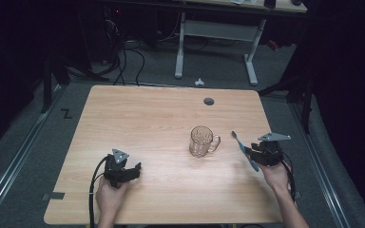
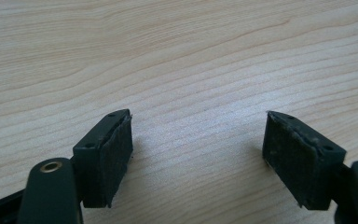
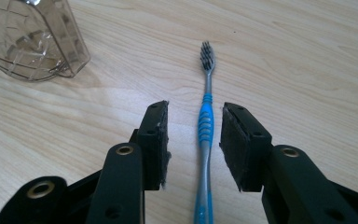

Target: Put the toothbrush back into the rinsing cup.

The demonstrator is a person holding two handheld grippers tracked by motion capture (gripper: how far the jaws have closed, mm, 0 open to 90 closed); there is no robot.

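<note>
A blue and grey toothbrush (image 3: 205, 126) lies flat on the wooden table (image 1: 147, 118), its bristled head pointing away from my right gripper (image 3: 193, 109). That gripper's jaws stand on either side of the blue handle with a gap on each side, so it is open and not pressing. In the high view the toothbrush (image 1: 240, 142) is at the right, just in front of the right gripper (image 1: 250, 153). A clear glass mug (image 1: 202, 141) stands upright mid-table, left of the brush, and its base (image 3: 32, 37) appears at the upper left. My left gripper (image 1: 134, 170) rests open at the front left, its jaws (image 2: 198, 116) over bare wood.
A round cable hole (image 1: 209, 101) sits near the table's far edge. Beyond the table stands a white desk frame (image 1: 216, 33) with cables on the floor. The table's right edge (image 1: 268, 137) is close to the right hand.
</note>
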